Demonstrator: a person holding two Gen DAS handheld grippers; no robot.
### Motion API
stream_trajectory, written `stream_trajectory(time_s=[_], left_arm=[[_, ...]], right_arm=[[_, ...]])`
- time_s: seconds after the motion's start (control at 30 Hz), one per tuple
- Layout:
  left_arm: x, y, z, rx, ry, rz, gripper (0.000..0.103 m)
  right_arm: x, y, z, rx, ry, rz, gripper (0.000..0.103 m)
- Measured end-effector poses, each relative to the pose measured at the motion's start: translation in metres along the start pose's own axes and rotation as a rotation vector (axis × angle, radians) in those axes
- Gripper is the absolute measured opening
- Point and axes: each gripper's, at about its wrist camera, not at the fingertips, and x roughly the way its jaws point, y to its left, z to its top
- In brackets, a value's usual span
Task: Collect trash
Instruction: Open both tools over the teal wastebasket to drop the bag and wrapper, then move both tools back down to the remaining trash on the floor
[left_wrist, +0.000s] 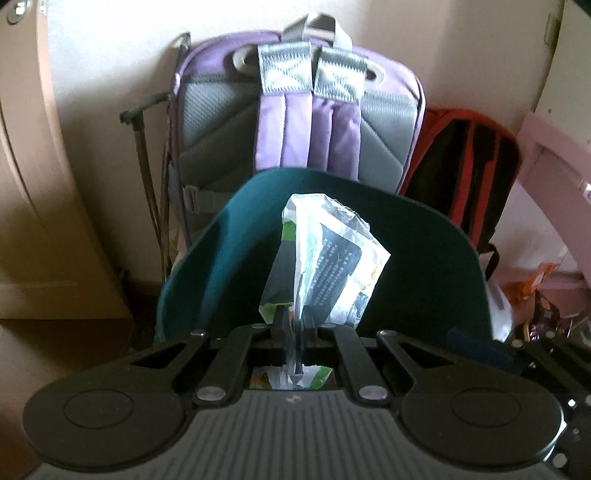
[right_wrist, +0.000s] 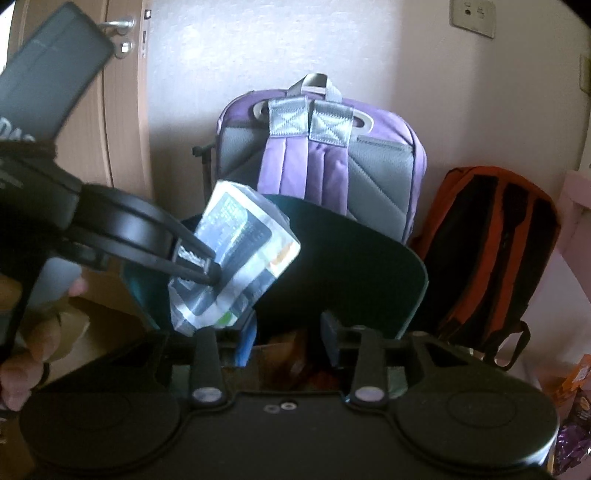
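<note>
Dangling over the mouth of the dark teal plastic bin (left_wrist: 207, 266), a crumpled clear plastic wrapper with a black printed label and green corners (left_wrist: 325, 254) is pinched between the closed fingers of the left gripper (left_wrist: 293, 325), just inside the bin's near rim. The film looks thin, glossy and creased, likely to drop freely once let go. The right gripper (right_wrist: 286, 332) hovers beside it, fingers apart and holding nothing, with brownish litter dimly visible below. Judging by this, one piece is about to go in; bright snack packets (left_wrist: 543, 295) at the right edge may remain. Behind stand a padded purple-and-grey fabric backpack (left_wrist: 303, 122) and an orange-and-black backpack (right_wrist: 491, 251).
</note>
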Motion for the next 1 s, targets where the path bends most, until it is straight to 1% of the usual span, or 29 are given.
stream_trajectory(time_s=[0.17, 0.3, 0.33, 0.37, 0.4, 0.43, 0.47, 0.7, 0.73, 0.77, 0.83, 1.0], left_arm=[[0.010, 0.004, -0.005, -0.020, 0.024, -0.019, 0.012], [0.008, 0.004, -0.007, -0.032, 0.012, -0.036, 0.017], [0.005, 0.004, -0.007, -0.037, 0.010, -0.046, 0.022], [0.002, 0.004, -0.007, -0.044, 0.006, -0.059, 0.030], [0.000, 0.004, -0.006, -0.052, 0.001, -0.065, 0.036], [-0.005, 0.005, -0.007, -0.063, -0.006, -0.067, 0.050], [-0.010, 0.004, -0.008, -0.068, -0.015, -0.067, 0.059], [-0.053, 0.009, -0.018, -0.051, -0.059, -0.080, 0.059], [-0.059, 0.011, -0.021, -0.047, -0.064, -0.081, 0.060], [-0.066, 0.013, -0.023, -0.043, -0.068, -0.079, 0.064], [-0.081, 0.021, -0.032, -0.041, -0.084, -0.083, 0.069], [-0.113, 0.043, -0.055, -0.044, -0.106, -0.072, 0.072]], right_arm=[[0.004, -0.002, -0.002, 0.003, 0.001, 0.003, 0.046], [0.005, -0.004, -0.001, 0.010, 0.000, 0.005, 0.048], [0.004, -0.004, -0.001, 0.010, -0.001, 0.005, 0.048], [0.003, -0.004, -0.001, 0.009, -0.002, 0.003, 0.050], [0.001, -0.004, -0.001, 0.011, -0.005, 0.002, 0.051], [-0.001, -0.004, -0.002, 0.015, -0.007, 0.002, 0.051], [-0.004, -0.004, -0.002, 0.020, -0.010, 0.004, 0.052], [-0.037, -0.001, -0.005, 0.050, -0.029, 0.026, 0.058], [-0.043, 0.000, -0.006, 0.053, -0.032, 0.032, 0.059], [-0.049, 0.002, -0.007, 0.056, -0.035, 0.039, 0.060], [-0.059, 0.005, -0.010, 0.062, -0.039, 0.061, 0.061], [-0.083, 0.019, -0.020, 0.061, -0.035, 0.109, 0.062]])
